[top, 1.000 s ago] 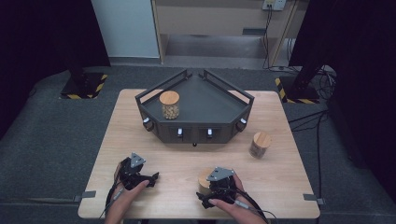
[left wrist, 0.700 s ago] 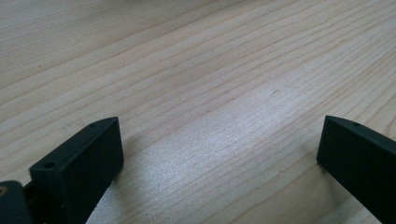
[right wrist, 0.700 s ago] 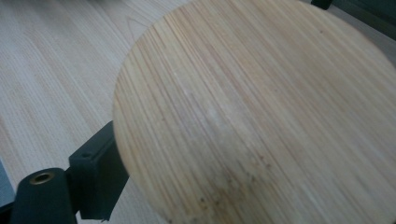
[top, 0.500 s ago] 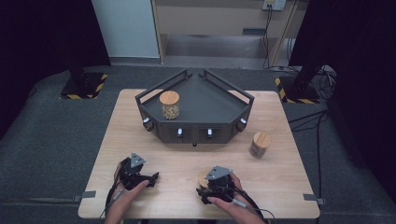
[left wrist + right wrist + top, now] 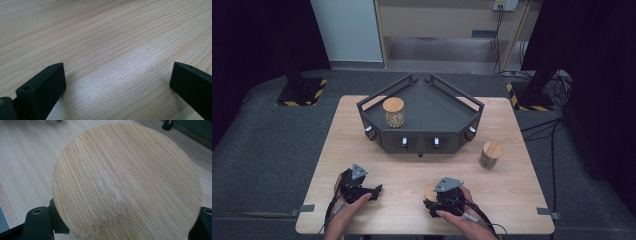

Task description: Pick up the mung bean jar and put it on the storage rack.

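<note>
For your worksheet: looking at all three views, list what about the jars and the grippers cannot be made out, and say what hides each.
- Body and contents of the jar in the right gripper: the bamboo lid covers them in the right gripper view; the gripper covers them in the high view.
- Contents of the jar beside the tray: too small in the high view.
- Left gripper body: cut off by the bottom edge.

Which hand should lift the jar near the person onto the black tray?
The right one. The right gripper has just closed around that jar, its jaws at both sides under the wooden lid. The left gripper stands open over bare table, away from any jar.
</note>
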Demonstrator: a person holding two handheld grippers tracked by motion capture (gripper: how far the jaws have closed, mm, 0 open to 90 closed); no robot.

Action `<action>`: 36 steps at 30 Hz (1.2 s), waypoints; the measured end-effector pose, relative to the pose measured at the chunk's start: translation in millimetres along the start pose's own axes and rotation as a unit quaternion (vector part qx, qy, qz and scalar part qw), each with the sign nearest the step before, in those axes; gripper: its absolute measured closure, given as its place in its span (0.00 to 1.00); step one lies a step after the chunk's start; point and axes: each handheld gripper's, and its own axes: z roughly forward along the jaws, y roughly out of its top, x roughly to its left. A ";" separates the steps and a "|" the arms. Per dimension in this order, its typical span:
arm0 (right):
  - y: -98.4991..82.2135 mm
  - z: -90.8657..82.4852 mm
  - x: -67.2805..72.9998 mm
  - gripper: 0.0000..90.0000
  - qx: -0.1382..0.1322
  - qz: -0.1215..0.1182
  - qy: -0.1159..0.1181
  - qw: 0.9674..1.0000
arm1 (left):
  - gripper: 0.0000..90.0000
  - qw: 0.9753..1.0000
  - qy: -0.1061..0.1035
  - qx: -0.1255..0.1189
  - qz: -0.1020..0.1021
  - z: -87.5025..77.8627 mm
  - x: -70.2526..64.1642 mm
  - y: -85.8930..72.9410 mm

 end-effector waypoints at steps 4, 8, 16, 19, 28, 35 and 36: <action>1.1 -6.0 -3.2 0.28 -0.009 0.006 0.000 1.000 | 0.00 1.000 0.000 0.000 0.000 0.0 0.0 0.0; 3.9 -11.4 -5.9 0.28 -0.016 0.004 -0.003 1.000 | 0.00 1.000 0.000 0.000 0.000 0.0 0.0 0.0; 9.8 -19.2 -11.1 0.28 -0.024 0.015 -0.010 1.000 | 0.00 1.000 0.000 0.000 0.000 0.0 0.0 0.1; 12.8 -21.8 -12.6 0.28 -0.023 0.018 -0.012 1.000 | 0.00 1.000 0.000 0.000 0.000 0.0 0.0 0.0; 24.8 -29.1 -14.8 0.28 -0.023 0.014 -0.018 0.999 | 0.00 1.000 0.000 0.000 0.000 0.0 0.0 0.0; 33.3 -34.2 -17.2 0.28 -0.024 0.010 -0.019 0.999 | 0.00 1.000 0.000 0.000 0.000 0.0 0.0 -0.1; 34.1 -35.0 -17.2 0.28 -0.025 0.011 -0.019 0.999 | 0.00 1.000 0.000 0.000 0.000 0.0 0.0 -0.1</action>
